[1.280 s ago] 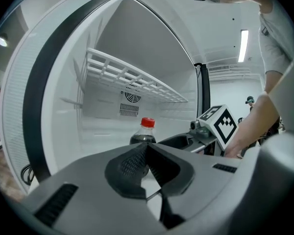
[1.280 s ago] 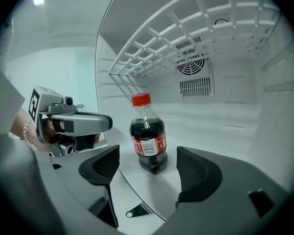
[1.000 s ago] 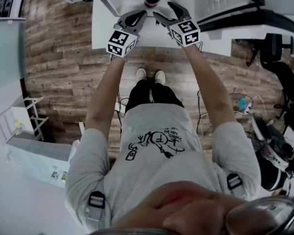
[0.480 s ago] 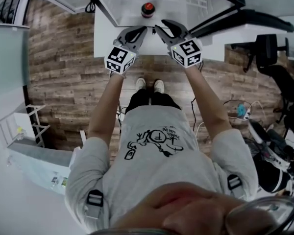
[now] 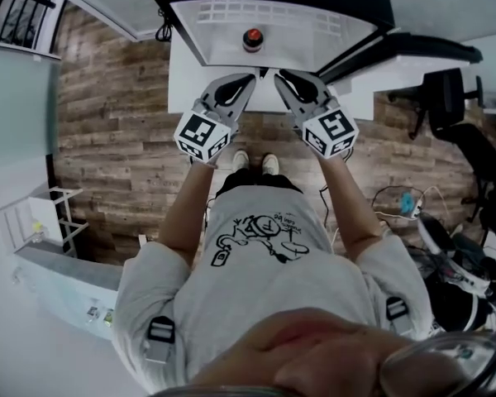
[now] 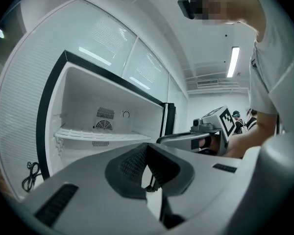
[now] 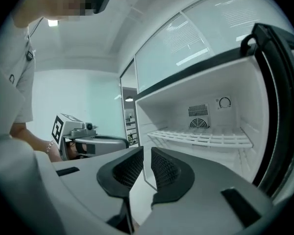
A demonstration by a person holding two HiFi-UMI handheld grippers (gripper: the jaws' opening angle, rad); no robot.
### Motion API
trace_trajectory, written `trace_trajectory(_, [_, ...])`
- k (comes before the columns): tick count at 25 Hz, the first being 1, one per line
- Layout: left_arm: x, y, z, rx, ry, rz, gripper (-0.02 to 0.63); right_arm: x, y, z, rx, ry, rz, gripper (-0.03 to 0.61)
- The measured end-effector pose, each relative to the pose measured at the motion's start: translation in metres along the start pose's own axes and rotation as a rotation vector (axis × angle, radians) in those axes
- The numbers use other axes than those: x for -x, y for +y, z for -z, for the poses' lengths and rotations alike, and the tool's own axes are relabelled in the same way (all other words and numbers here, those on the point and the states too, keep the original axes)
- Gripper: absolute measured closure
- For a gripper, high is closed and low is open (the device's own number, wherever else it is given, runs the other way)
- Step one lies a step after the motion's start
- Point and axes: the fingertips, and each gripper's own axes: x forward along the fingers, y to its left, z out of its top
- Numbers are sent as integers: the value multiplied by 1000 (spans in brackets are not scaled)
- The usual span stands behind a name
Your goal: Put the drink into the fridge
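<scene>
The drink [image 5: 252,39], a dark bottle with a red cap, stands upright inside the open white fridge [image 5: 314,31] in the head view. Both grippers hang side by side in front of the fridge opening, apart from the drink. My left gripper [image 5: 246,79] is shut and holds nothing. My right gripper [image 5: 283,77] is shut too, its pads almost touching with nothing between them. In the left gripper view the left gripper [image 6: 147,153] points at the fridge's wire shelf [image 6: 98,135]. From the right gripper view, the right gripper [image 7: 147,158] faces the same shelf [image 7: 201,137]. The drink is hidden in both gripper views.
The fridge door [image 5: 413,44], black-edged, stands open to the right. A black chair [image 5: 455,98] and cables [image 5: 405,201] lie on the wooden floor at the right. A white rack [image 5: 33,222] stands at the left. The person's feet [image 5: 255,162] are just before the fridge.
Both grippers have drawn back from the fridge toward the person. The right jaws have gone from wide open beside the drink to shut. The drink stays in the fridge.
</scene>
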Motion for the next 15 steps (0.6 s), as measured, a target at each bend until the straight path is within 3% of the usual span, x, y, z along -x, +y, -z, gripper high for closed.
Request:
trace_trajectory(6, [14,-30,-31,-65,-7,27,612,29,25,-22,-38,5,-13,512])
trace_trajectory(15, [33,-71,-80,-46,-61,92,612,61,61,-69,0,-25,-21,514])
